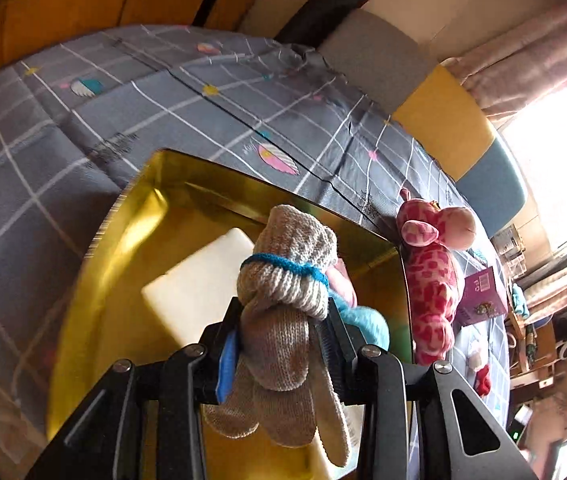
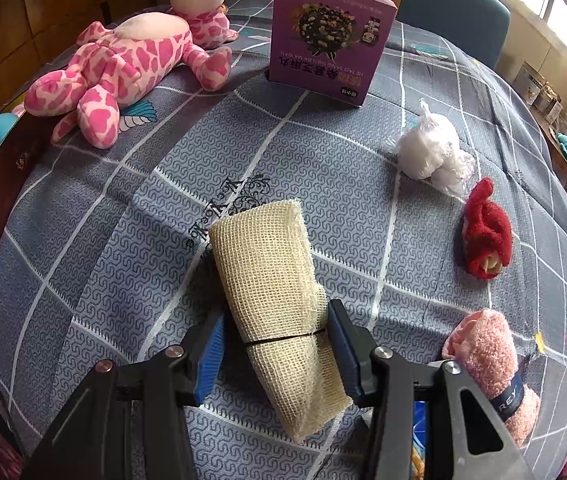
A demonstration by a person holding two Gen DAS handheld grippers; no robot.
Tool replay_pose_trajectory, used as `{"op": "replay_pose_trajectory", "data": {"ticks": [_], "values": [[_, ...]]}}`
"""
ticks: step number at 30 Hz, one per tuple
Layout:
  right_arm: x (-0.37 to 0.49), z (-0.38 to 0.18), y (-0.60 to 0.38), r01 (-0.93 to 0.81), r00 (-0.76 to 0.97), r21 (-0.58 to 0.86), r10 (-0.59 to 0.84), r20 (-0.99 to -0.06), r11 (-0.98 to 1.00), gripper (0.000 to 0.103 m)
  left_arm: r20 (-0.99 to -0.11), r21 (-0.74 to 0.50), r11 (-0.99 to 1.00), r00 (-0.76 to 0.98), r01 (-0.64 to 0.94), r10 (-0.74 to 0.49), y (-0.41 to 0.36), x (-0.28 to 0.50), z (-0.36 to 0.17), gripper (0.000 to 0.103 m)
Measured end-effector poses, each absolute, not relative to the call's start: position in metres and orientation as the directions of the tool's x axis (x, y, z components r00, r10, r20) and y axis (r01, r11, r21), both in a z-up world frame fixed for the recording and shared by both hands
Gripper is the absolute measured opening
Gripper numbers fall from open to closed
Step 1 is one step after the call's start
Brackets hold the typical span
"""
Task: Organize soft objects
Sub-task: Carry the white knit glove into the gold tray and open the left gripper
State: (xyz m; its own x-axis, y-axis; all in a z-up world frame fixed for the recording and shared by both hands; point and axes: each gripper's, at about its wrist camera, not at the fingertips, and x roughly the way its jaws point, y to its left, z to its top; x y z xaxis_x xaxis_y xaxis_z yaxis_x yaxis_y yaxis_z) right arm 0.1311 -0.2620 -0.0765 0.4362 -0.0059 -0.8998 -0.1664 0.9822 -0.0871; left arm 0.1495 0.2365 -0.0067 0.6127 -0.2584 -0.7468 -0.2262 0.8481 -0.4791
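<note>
The biggest risk is over the gold tin tray (image 1: 95,264) below my left gripper (image 1: 283,344): its walls are hard, slick and shiny, and if I let go too near the rim ahead, the knit glove bundle (image 1: 287,280) could catch the edge and tumble onto the quilted grey bedspread (image 1: 83,128). My left jaws are clenched on that bundle, a coarse ribbed beige knit tied with a teal band, its limp fingers dangling toward me where they could snag. A smooth white block (image 1: 199,280) already lies in the tray just beyond the glove. My right gripper (image 2: 275,344) is clamped on the mesh roll (image 2: 271,292), an open-weave cream cylinder bound with thin thread; it squashes easily and might slip out sideways. Ahead to my left sprawls the plush pink giraffe (image 2: 123,64).
</note>
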Motion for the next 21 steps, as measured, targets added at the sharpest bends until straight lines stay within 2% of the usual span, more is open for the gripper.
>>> {"op": "replay_pose_trajectory", "data": {"ticks": [3,5,6,7,12,21], "values": [[0.131,-0.077,-0.262,-0.166,0.436,-0.087,-0.006,-0.9,0.982,0.049,-0.756,-0.482,0.845,0.596,-0.23,-0.27,0.226,0.169,-0.013,0.043],[0.131,-0.077,-0.262,-0.166,0.436,-0.086,-0.006,-0.9,0.982,0.049,-0.773,-0.459,0.854,0.584,-0.244,-0.248,0.22,0.182,-0.02,0.052],[0.131,-0.077,-0.262,-0.166,0.436,-0.086,-0.005,-0.9,0.982,0.049,-0.777,-0.458,0.854,0.577,-0.247,-0.25,0.218,0.189,-0.024,0.061],[0.131,-0.077,-0.262,-0.166,0.436,-0.086,-0.005,-0.9,0.982,0.049,-0.781,-0.455,0.854,0.574,-0.251,-0.247,0.217,0.193,-0.028,0.065],[0.132,-0.077,-0.263,-0.168,0.435,-0.087,-0.006,-0.9,0.982,0.049,-0.804,-0.419,0.867,0.554,-0.268,-0.217,0.217,0.201,-0.04,0.065],[0.13,-0.076,-0.261,-0.178,0.442,-0.109,-0.019,-0.897,0.978,0.049,-0.75,-0.185,0.966,0.661,-0.178,-0.022,0.189,0.146,-0.001,0.065]]}}
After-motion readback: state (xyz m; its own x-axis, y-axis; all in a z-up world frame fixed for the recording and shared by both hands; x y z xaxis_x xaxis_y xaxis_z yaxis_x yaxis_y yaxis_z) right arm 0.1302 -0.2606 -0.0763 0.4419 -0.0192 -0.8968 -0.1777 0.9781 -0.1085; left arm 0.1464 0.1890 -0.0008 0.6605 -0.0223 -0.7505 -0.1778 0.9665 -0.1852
